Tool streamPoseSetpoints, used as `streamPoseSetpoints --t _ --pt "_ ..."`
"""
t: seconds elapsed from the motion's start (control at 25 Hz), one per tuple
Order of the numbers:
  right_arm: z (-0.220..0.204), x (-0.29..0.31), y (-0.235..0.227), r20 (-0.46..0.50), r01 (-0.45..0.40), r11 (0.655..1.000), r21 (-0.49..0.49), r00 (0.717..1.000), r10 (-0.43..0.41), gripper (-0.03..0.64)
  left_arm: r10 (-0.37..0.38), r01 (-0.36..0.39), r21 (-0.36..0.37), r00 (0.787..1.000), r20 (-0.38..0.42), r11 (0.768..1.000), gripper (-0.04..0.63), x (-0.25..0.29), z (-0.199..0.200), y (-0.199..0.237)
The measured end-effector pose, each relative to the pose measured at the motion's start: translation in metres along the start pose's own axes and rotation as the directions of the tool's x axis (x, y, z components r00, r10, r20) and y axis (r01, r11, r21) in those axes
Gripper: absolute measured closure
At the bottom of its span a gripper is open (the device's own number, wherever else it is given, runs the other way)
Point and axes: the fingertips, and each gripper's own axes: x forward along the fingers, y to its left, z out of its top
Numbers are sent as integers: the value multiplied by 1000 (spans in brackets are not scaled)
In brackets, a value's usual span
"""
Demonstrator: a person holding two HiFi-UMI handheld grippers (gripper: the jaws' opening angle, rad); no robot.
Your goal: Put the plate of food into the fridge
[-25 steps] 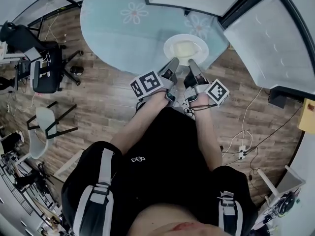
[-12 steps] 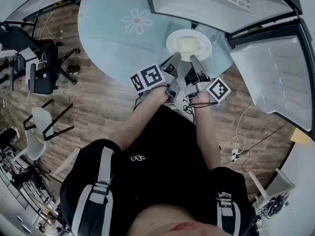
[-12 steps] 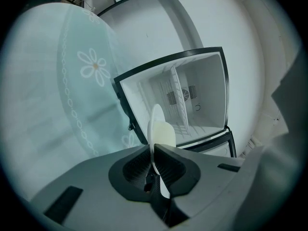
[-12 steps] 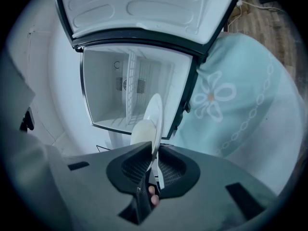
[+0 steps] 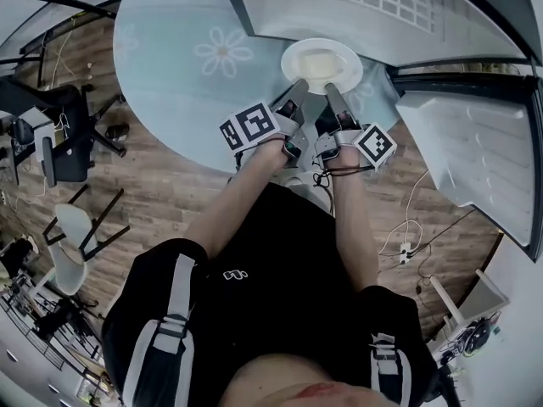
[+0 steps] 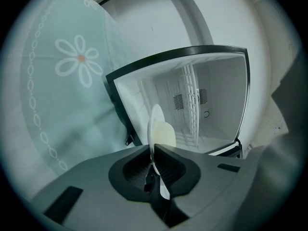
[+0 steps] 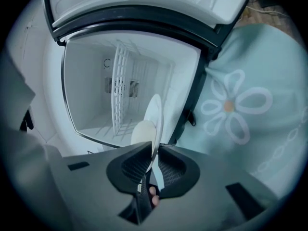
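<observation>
**Plate held up at the open fridge**

Head view: the plate (image 5: pixel 321 64) sits at upper centre, with pale food (image 5: pixel 318 59) on it. The left gripper (image 5: pixel 299 89) clamps its near rim on the left and the right gripper (image 5: pixel 332 94) clamps it on the right. The open fridge (image 5: pixel 382 7) runs along the top, its door (image 5: pixel 475 142) is at right, and a blue daisy rug (image 5: pixel 187 75) lies below.

Left gripper view: the jaws are clenched on the plate's rim. The plate (image 6: pixel 155 119) shows edge-on at centre, with the food (image 6: pixel 165 134) on its right face. Behind it is the fridge's (image 6: pixel 216 100) white inside with a wire rack (image 6: pixel 190 105). The rug (image 6: pixel 67 81) fills the left.

Right gripper view: the jaws pinch the rim of the plate (image 7: pixel 156 112) too, and the food (image 7: pixel 143 131) is on its left. The fridge (image 7: pixel 91 95) and rack (image 7: pixel 120 85) are at upper left, the rug (image 7: pixel 240 105) at right.
</observation>
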Motion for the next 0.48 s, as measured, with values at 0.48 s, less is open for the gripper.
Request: streamPoseSetpoints --t 0.48 --pt "31 54 -7 38 5 1000 9 999 -5 572 -3 2 -21 1000 -11 1000 572 49 41 7"
